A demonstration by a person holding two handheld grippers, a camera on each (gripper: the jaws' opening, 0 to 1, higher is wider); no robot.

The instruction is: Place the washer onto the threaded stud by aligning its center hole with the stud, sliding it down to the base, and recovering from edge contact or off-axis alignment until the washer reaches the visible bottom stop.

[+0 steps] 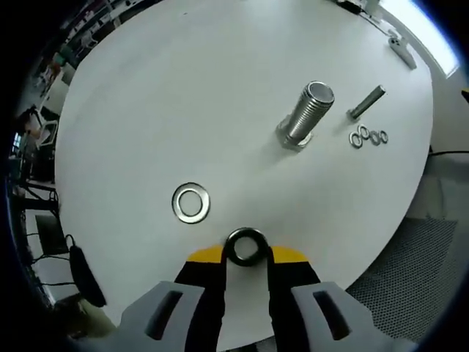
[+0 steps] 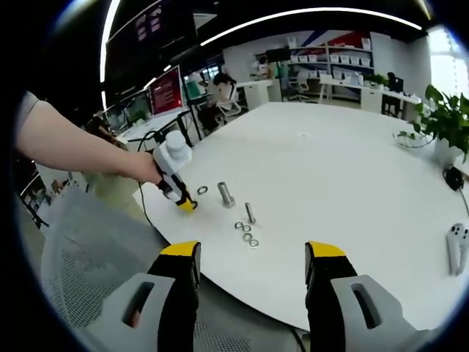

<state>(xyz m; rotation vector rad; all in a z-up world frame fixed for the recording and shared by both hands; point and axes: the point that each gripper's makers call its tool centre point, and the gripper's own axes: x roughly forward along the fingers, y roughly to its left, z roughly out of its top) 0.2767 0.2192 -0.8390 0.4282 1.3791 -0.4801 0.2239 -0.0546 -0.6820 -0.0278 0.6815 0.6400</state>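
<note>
Small bolt (image 1: 366,102); potted plant (image 2: 448,125); mesh chair (image 2: 80,242)

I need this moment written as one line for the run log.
left gripper: shut on washer | second washer: flat on table | stud: upright, bare | right gripper: open

A washer (image 1: 190,202) lies on the table (image 1: 146,110), near the upright stud (image 1: 306,115).

Your left tool (image 1: 246,253) is clamped on a ring at its yellow tips; your right tool (image 2: 253,257) hangs with jaws wide apart.
</note>
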